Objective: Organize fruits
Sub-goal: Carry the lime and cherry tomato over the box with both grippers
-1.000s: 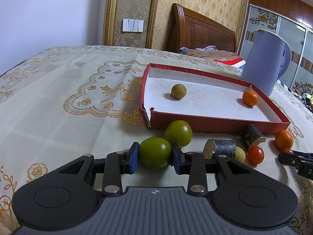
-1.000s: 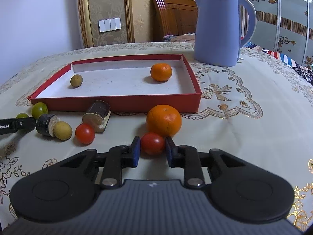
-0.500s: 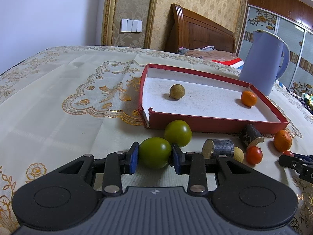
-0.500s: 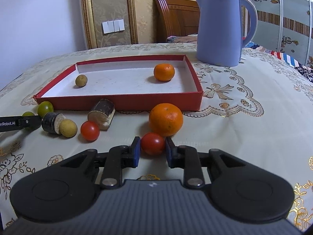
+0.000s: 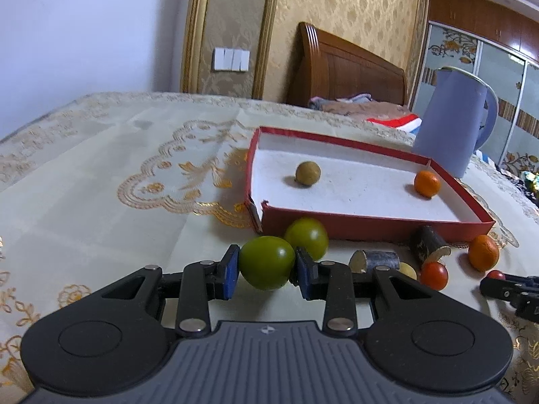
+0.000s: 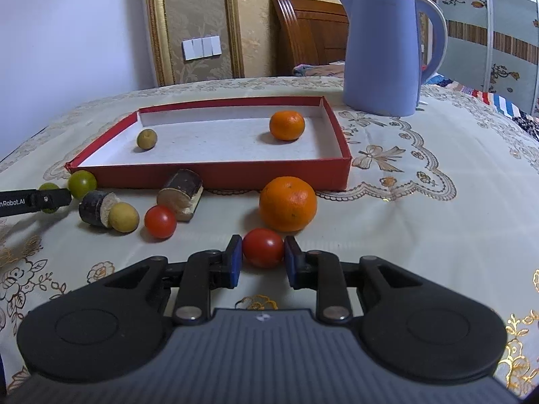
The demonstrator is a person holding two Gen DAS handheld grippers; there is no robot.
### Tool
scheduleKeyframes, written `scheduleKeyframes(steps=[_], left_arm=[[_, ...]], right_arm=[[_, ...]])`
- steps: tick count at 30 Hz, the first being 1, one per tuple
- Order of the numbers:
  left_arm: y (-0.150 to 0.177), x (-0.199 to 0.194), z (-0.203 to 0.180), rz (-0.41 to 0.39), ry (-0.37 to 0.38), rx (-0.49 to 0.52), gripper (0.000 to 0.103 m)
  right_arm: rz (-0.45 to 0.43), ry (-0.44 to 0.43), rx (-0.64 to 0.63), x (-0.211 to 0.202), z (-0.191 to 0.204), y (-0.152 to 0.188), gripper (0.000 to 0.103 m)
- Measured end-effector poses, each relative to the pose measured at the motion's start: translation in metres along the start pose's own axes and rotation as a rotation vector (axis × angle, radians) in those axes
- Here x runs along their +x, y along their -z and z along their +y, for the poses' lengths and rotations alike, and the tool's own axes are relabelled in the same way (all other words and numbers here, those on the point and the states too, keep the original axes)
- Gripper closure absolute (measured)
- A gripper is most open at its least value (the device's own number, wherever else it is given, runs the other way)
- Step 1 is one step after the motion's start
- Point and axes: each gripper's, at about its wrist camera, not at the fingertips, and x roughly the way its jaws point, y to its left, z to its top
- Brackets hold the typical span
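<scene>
Left gripper (image 5: 266,267) jaws clamp a green fruit (image 5: 266,262). Right gripper (image 6: 263,259) jaws clamp a red tomato (image 6: 263,247); large orange (image 6: 288,203) at 1 o'clock, red tray (image 6: 215,175) at 12.

A carved wooden headboard (image 5: 347,70) stands against a wall of gold damask wallpaper (image 5: 337,10). Left of the headboard, a white switch panel (image 5: 231,59) sits between two gilt mouldings, and beyond them the wall is plain pale blue-white (image 5: 84,27). Right of the headboard stand wardrobe doors (image 6: 488,30) with floral panels. Folded bedding (image 5: 363,107) lies below the headboard.
</scene>
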Motion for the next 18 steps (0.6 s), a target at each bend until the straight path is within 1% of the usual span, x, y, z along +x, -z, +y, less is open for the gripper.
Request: scheduleKeyframes(steps=[4, 6, 9, 13, 16, 18], left_arm=[[-0.004, -0.004, -0.007, -0.012, -0.014, 0.04, 0.069], [-0.008, -0.005, -0.01, -0.016, -0.008, 0.052, 0.069], [-0.018, -0.006, -0.014, -0.028, 0.012, 0.051, 0.069], [-0.035, 0.001, -0.024, -0.03, 0.025, 0.057, 0.069], [-0.047, 0.016, -0.035, -0.016, 0.029, 0.062, 0.069], [-0.052, 0.026, -0.044, -0.016, 0.018, 0.081, 0.069]], right_arm=[[-0.036, -0.005, -0.013, -0.008, -0.004, -0.014, 0.078], [-0.051, -0.011, -0.015, -0.01, -0.005, -0.022, 0.078], [-0.088, 0.006, -0.029, -0.01, -0.006, -0.033, 0.078], [-0.097, 0.015, -0.019, 0.003, -0.008, -0.05, 0.078], [-0.092, 0.031, -0.011, 0.02, -0.009, -0.063, 0.078], [-0.078, 0.046, -0.01, 0.034, -0.009, -0.071, 0.078]])
